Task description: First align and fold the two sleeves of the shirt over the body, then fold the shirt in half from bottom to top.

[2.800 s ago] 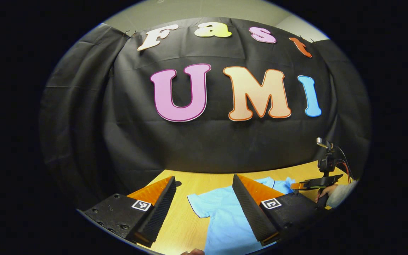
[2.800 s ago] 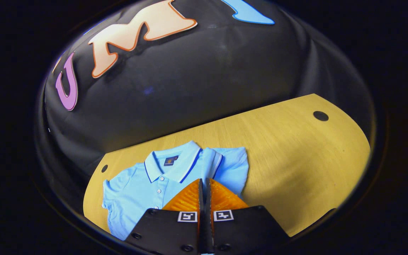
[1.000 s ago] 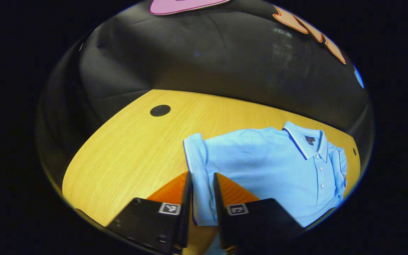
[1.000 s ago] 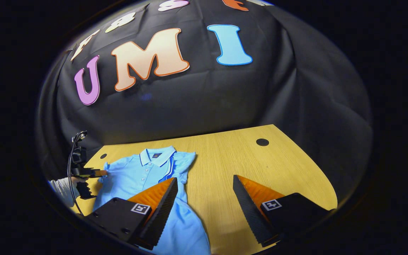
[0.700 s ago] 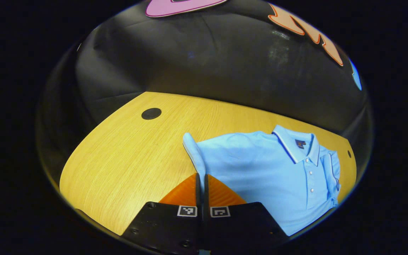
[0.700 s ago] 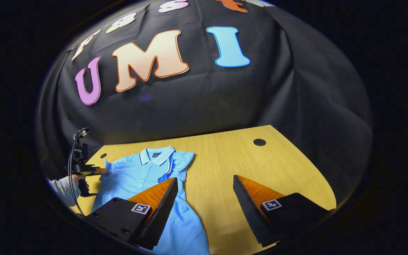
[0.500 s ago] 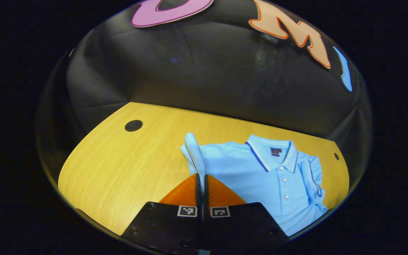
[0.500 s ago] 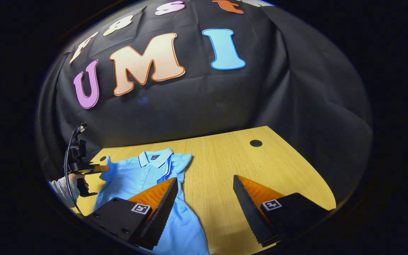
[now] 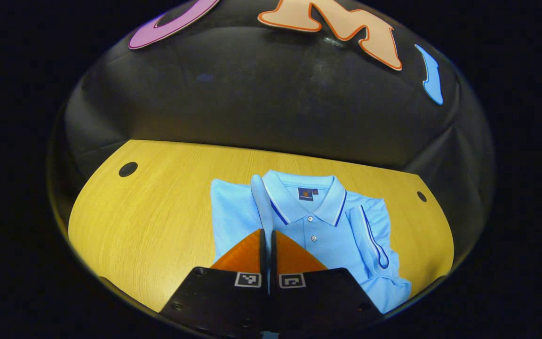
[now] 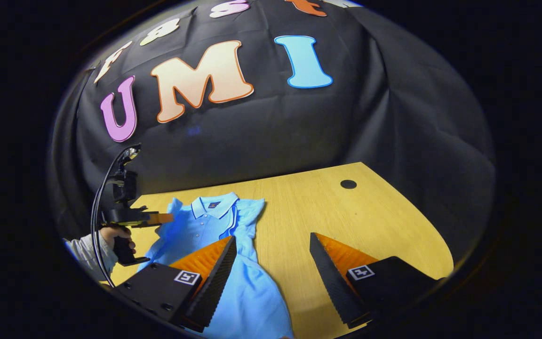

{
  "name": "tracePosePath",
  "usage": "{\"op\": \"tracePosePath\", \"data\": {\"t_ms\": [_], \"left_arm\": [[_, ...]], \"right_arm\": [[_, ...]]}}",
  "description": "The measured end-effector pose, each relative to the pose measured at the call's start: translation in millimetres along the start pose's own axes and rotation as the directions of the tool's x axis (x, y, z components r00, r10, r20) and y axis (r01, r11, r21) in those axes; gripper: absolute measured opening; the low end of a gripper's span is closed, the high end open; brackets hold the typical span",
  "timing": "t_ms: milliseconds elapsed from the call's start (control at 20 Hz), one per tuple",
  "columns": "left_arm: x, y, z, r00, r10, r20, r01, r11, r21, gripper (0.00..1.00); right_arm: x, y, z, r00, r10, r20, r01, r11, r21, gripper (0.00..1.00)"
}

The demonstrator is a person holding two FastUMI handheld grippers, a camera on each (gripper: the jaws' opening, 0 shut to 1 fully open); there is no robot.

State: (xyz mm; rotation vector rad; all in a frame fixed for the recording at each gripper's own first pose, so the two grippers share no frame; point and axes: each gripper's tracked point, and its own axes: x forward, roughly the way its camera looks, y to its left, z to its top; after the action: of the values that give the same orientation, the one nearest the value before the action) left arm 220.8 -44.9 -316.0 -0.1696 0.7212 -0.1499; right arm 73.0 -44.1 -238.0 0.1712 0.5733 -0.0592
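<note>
A light blue polo shirt (image 9: 318,235) lies collar-away on the wooden table (image 9: 158,212). My left gripper (image 9: 267,231) is shut on the shirt's left sleeve (image 9: 260,197), holding it lifted above the shirt's body beside the collar. The other sleeve (image 9: 370,226) lies folded over the body, its dark trim showing. In the right gripper view the shirt (image 10: 214,226) sits at the lower left, and the left gripper (image 10: 170,218) pinches the raised sleeve (image 10: 173,207) there. My right gripper (image 10: 271,242) is open, hovering over the table at the shirt's right edge, with nothing between its fingers.
The booth's black cloth wall runs behind the table. A round dark hole (image 9: 128,169) marks the far left of the table and a smaller hole (image 9: 421,196) the far right. A hand in a grey sleeve (image 10: 87,252) grips the left gripper's handle. Bare wood (image 10: 346,221) lies right of the shirt.
My left gripper closed on the left sleeve, lifted it and carried it rightward over the shirt's body. The right gripper stayed open and hardly moved.
</note>
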Motion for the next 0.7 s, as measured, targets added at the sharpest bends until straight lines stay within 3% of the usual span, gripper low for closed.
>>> {"op": "tracePosePath", "data": {"t_ms": [50, 100, 150, 250, 350, 400, 450, 700], "left_arm": [[-2, -2, -1, 1.0, -0.007, 0.007, 0.007, 1.0, 0.009, 0.0], [-6, -9, -1, 0.999, -0.043, 0.013, 0.043, 0.999, 0.012, 0.15], [-12, -11, 0, 0.999, -0.045, 0.021, 0.045, 0.999, 0.02, 0.43], [-27, -6, 2, 0.996, -0.048, 0.073, 0.044, 0.997, 0.058, 0.98], [-60, -1, 6, 0.99, -0.045, 0.133, 0.032, 0.995, 0.093, 0.96], [-77, 1, 6, 0.987, -0.039, 0.153, 0.024, 0.994, 0.102, 0.96], [-93, 2, 5, 0.985, -0.04, 0.171, 0.022, 0.994, 0.105, 0.96], [-176, 16, -12, 0.974, 0.002, 0.227, -0.027, 0.993, 0.111, 0.96]], "right_arm": [[2, 4, -3, 1.0, 0.002, -0.004, -0.002, 1.0, 0.002, 0.98], [4, 7, -4, 1.0, 0.002, -0.004, -0.002, 1.0, 0.003, 0.93], [5, 11, -4, 1.0, 0.004, 0.001, -0.004, 1.0, 0.0, 0.98], [7, 16, -5, 1.0, -0.002, 0.019, 0.002, 1.0, -0.008, 0.94], [3, 25, -3, 0.999, 0.007, 0.043, -0.007, 1.0, 0.0, 0.98], [-2, 29, -3, 0.999, 0.016, 0.052, -0.016, 1.0, 0.001, 0.93], [-7, 31, -5, 0.998, 0.028, 0.059, -0.027, 1.0, -0.008, 0.98], [-40, 35, -12, 0.995, 0.076, 0.068, -0.072, 0.996, -0.056, 0.93]]}}
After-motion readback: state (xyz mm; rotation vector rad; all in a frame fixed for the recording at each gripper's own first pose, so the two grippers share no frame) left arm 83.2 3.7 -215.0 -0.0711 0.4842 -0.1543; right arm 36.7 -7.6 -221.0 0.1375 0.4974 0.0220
